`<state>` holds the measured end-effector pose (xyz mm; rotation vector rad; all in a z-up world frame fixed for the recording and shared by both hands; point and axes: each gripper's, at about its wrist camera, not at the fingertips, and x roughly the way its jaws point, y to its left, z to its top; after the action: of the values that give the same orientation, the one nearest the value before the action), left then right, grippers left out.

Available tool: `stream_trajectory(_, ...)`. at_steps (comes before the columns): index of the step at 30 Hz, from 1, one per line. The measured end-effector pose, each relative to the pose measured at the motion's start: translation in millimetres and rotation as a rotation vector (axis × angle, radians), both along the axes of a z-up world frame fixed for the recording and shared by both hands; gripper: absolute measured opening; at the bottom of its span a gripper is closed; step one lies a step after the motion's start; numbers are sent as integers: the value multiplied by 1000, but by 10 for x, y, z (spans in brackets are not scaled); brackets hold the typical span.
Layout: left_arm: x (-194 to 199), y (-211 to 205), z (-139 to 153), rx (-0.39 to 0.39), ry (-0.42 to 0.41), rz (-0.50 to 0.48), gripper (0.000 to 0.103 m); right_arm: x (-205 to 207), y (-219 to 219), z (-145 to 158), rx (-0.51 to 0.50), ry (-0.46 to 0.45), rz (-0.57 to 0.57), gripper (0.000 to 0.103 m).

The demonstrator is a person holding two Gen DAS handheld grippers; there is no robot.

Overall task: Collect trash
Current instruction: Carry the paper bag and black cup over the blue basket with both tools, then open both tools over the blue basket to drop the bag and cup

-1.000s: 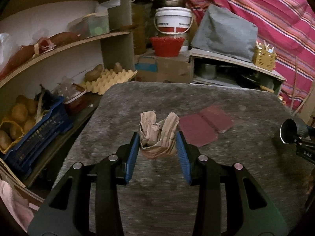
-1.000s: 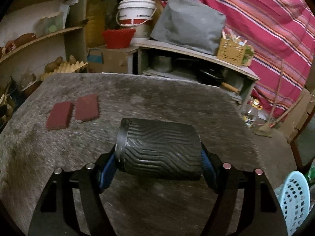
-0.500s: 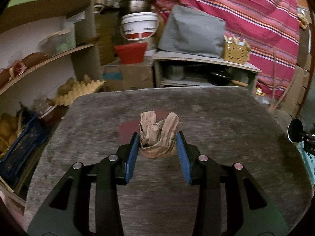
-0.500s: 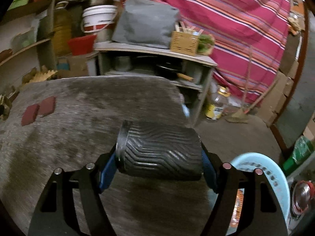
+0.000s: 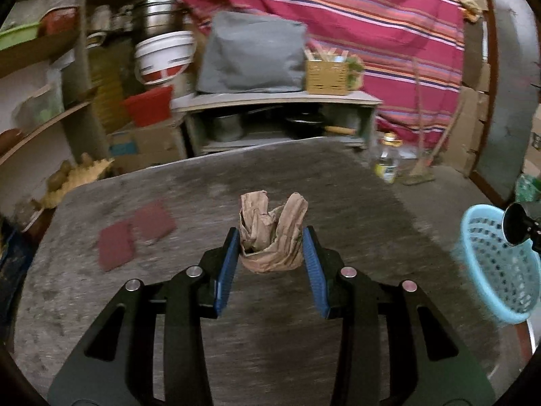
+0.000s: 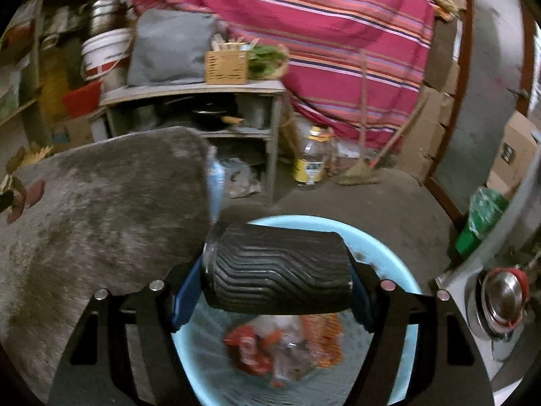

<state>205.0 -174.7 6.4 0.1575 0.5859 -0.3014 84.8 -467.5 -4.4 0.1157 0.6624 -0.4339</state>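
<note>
My left gripper [image 5: 270, 242] is shut on a crumpled brown paper bag [image 5: 272, 233] and holds it above the grey table [image 5: 304, 304]. My right gripper [image 6: 275, 270] is shut on a black ribbed cup [image 6: 277, 269] lying sideways between its blue pads. The cup hangs over the light blue trash basket [image 6: 395, 264], which holds several wrappers [image 6: 280, 348]. The basket also shows at the right edge of the left wrist view [image 5: 497, 267], off the table's right side, with the cup's end [image 5: 514, 223] in front of it.
Two dark red pads [image 5: 135, 233] lie on the table's left part. Behind the table stands a low shelf [image 5: 280, 118] with pots, a grey bundle and a wicker box. A bottle [image 6: 312, 159] and a broom stand on the floor. Shelves line the left wall.
Both grippers have swung to the right. The right gripper with the cup has left the table and is now over the blue basket. The left gripper still holds the paper bag.
</note>
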Motion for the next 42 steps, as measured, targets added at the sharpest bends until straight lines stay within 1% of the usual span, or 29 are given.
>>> stream_trajectory(3, -96, -341, 50, 14, -21, -48, 37, -191, -250, 31, 14, -21, -42, 72)
stream_trajectory(5, -175, -571, 75, 5, -24, -79, 37, -314, -405, 25, 19, -25, -65, 72)
stream_trajectory(8, -289, -915, 92, 1, -27, -137, 37, -460, -614, -26, 31, -22, -102, 72)
stream_trajectory(10, -384, -1169, 101, 11, -37, -176, 37, -552, -763, -63, 55, -27, -125, 72)
stream_trajectory(13, -518, -1516, 79, 1, -31, -233, 37, -674, -948, -120, 86, -36, -151, 72)
stream_trajectory(15, -575, -1699, 48, -7, -25, -259, 37, -710, -1018, -163, 109, -43, -157, 72)
stream_trajectory(18, -649, -1983, -70, -4, -6, -294, 38, -734, -1051, -199, 108, -41, -155, 72)
stream_trajectory(25, -691, -2391, -305, 15, 31, -344, 38, -680, -1034, -227, 123, -36, -141, 72)
stream_trajectory(28, -716, -2494, -330, 23, 29, -363, 39, -622, -1006, -233, 123, -31, -131, 72)
stream_trajectory(31, -743, -2532, -295, 38, 12, -376, 43, -588, -990, -227, 130, -30, -125, 72)
stream_trajectory(32, -742, -2514, -270, 35, 5, -373, 50, -579, -987, -225, 131, -30, -124, 72)
stream_trajectory(33, -738, -2490, -249, 28, 2, -367, 54, -573, -982, -229, 131, -28, -123, 72)
stream_trajectory(34, -736, -2468, -233, 23, -1, -360, 63, -560, -973, -232, 132, -26, -121, 72)
stream_trajectory(35, -730, -2418, -204, 12, -5, -350, 69, -550, -959, -233, 131, -23, -121, 72)
stream_trajectory(37, -715, -2360, -171, 2, -8, -343, 72, -520, -935, -237, 133, -18, -115, 72)
stream_trajectory(39, -699, -2262, -136, 12, -25, -319, 76, -478, -899, -240, 134, -12, -107, 72)
stream_trajectory(41, -680, -2145, -109, 8, -36, -291, 87, -403, -841, -254, 139, 1, -94, 72)
stream_trajectory(42, -663, -2045, -89, 2, -40, -271, 88, -379, -824, -257, 141, 6, -89, 72)
